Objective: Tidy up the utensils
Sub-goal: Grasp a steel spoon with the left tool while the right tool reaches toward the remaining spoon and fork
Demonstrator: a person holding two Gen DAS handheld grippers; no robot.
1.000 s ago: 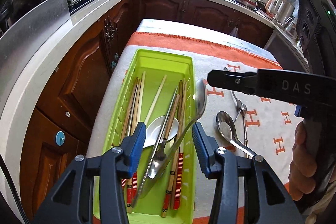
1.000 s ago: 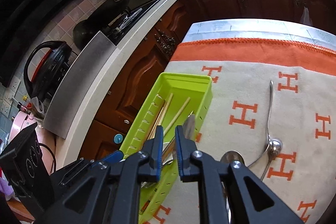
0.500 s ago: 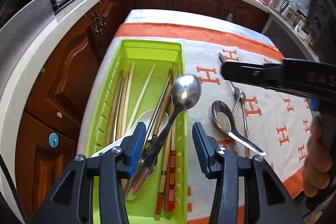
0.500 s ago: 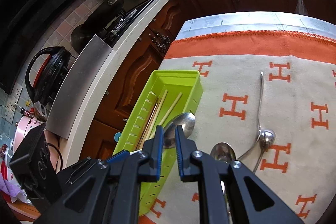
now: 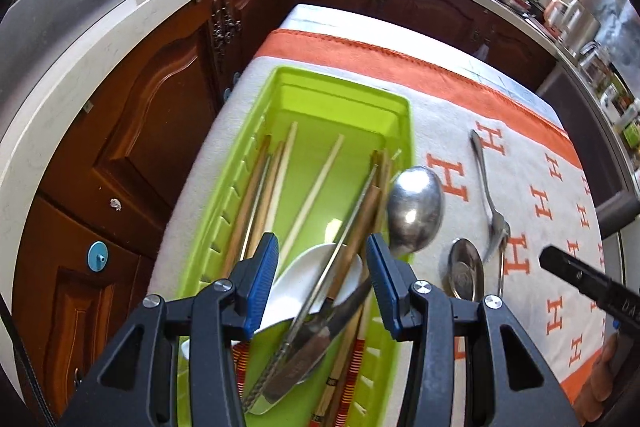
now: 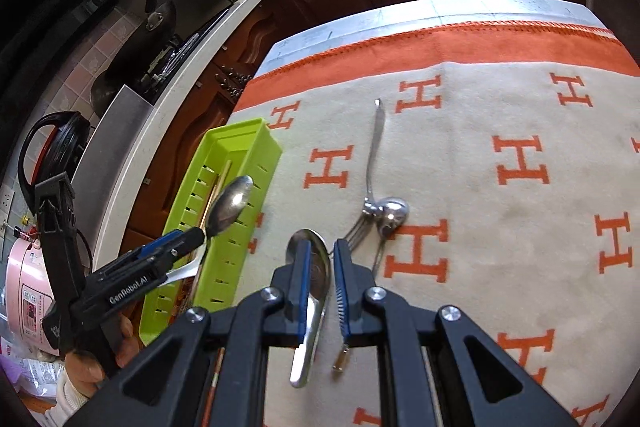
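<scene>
A lime green utensil tray (image 5: 352,99) holds several chopsticks, a white spoon (image 5: 296,283) and a steel spoon (image 5: 416,211) whose bowl rests on the tray's right rim; the tray also shows in the right wrist view (image 6: 240,135). My left gripper (image 5: 322,287) is open above the tray's near end, holding nothing. My right gripper (image 6: 319,279) is slightly open just above a large steel spoon (image 6: 312,267) that lies on the cloth between its fingers. A fork (image 6: 372,163) and a small spoon (image 6: 390,213) lie just beyond.
The orange-and-cream cloth (image 6: 500,99) covers the table. Wooden cabinets (image 5: 160,99) and a white counter run along the left and far sides. A pink appliance (image 6: 24,287) stands far left.
The steel spoon has dropped into the tray, its bowl now on the right rim. My right gripper has moved right, away from the tray, down over the large spoon on the cloth, and opened slightly.
</scene>
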